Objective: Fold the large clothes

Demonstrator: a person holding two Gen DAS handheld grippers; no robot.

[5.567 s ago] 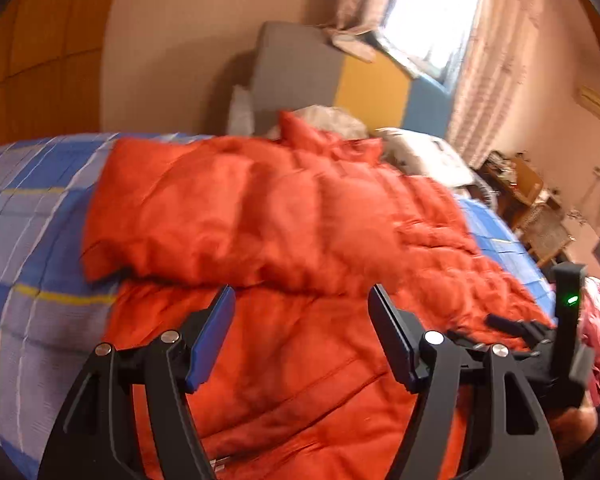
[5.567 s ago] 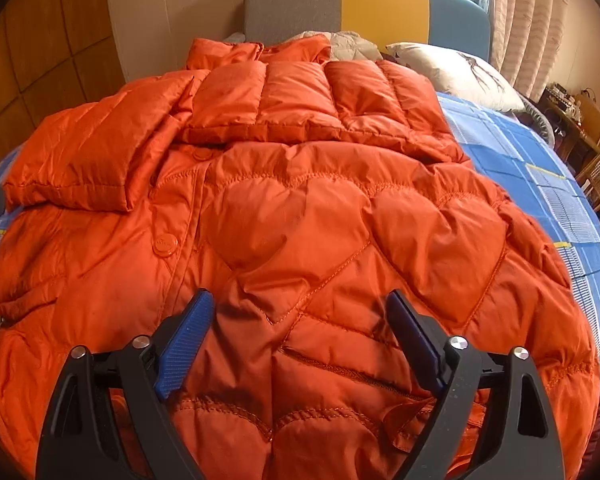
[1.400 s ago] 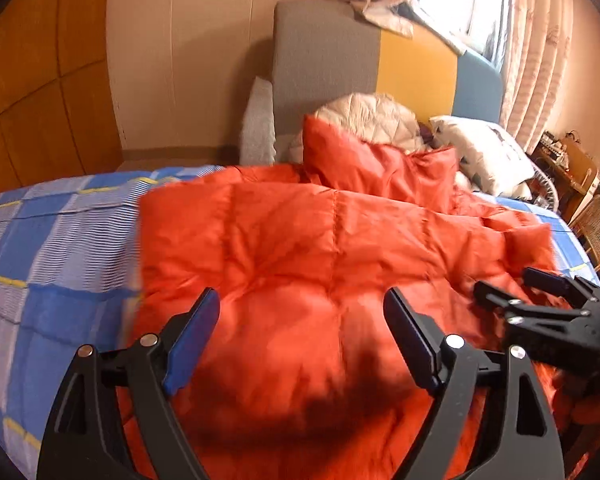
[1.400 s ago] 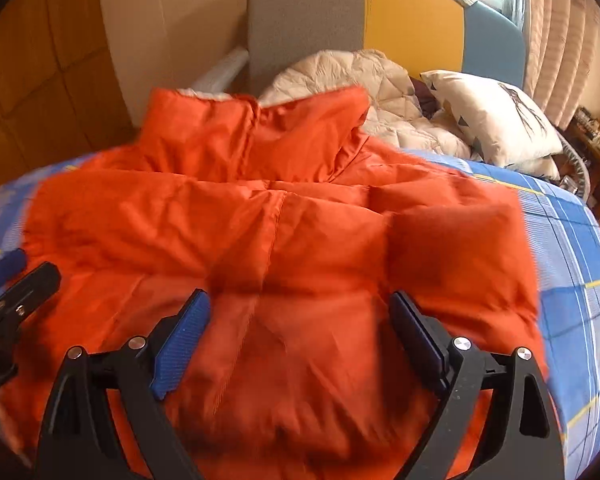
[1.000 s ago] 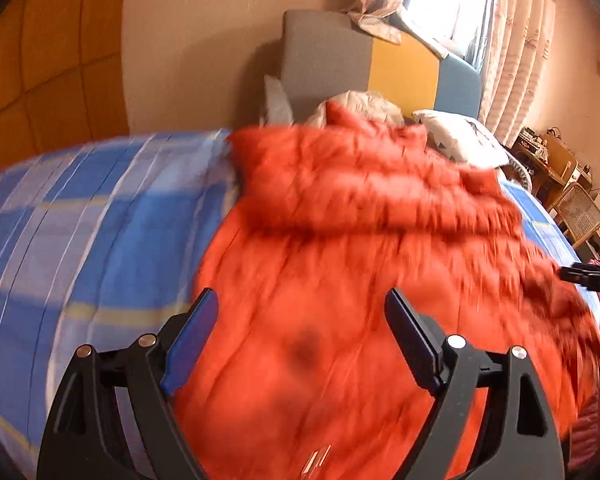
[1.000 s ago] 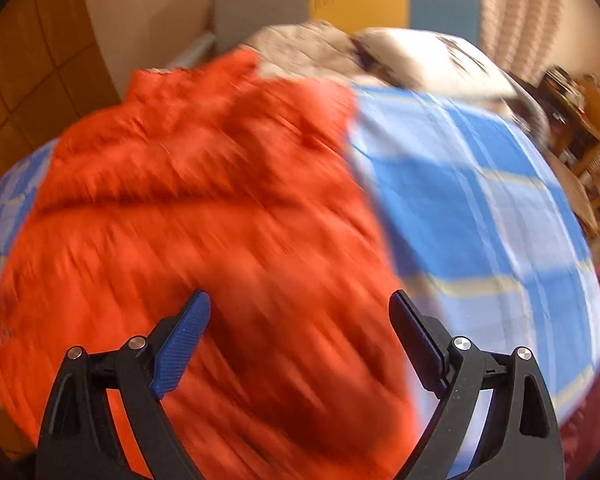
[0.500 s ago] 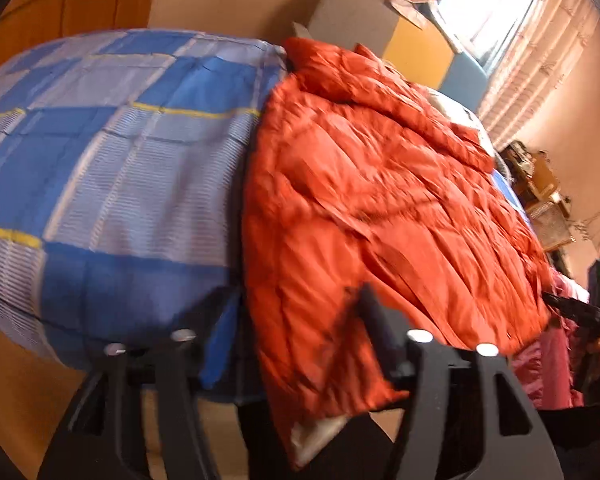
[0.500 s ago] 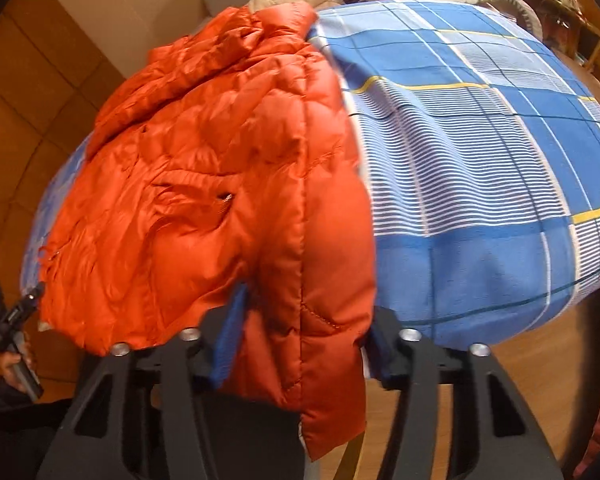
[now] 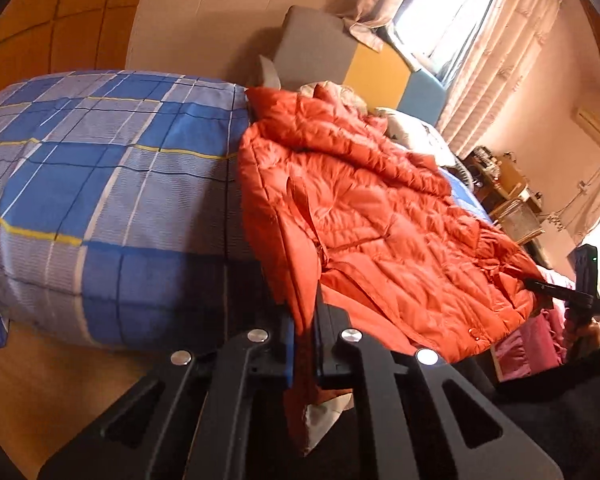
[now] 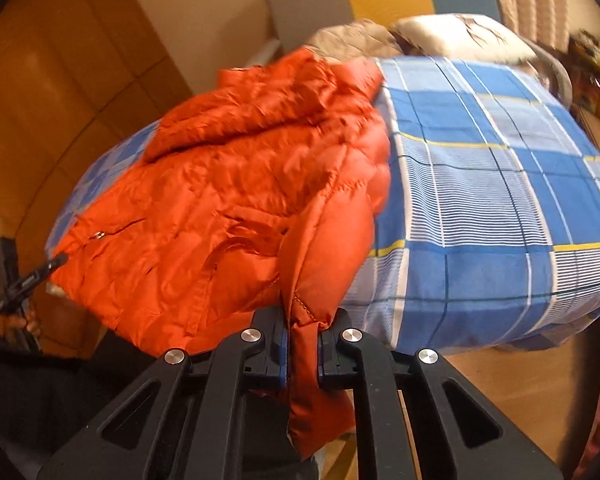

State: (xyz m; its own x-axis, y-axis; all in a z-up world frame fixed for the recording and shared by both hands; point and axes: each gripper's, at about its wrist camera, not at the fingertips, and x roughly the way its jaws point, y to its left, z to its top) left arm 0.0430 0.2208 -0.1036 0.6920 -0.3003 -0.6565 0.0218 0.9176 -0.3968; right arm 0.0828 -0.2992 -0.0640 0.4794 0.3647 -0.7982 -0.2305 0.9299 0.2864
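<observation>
An orange quilted down jacket lies across the foot half of a bed with a blue checked sheet. My left gripper is shut on the jacket's bottom hem at its left corner, at the bed's edge. In the right wrist view the same jacket hangs over the bed edge, and my right gripper is shut on the hem at its right corner. Each gripper shows in the other's view at the far side of the jacket: the right one, the left one.
A grey, yellow and blue headboard stands at the far end, with a beige quilted garment and a white pillow in front of it. Wooden floor lies below the bed edge. A cluttered side table stands at right.
Both grippers came back from over the jacket to the bed's near edge and went from open to shut on the hem corners. The jacket is now pulled toward the edge.
</observation>
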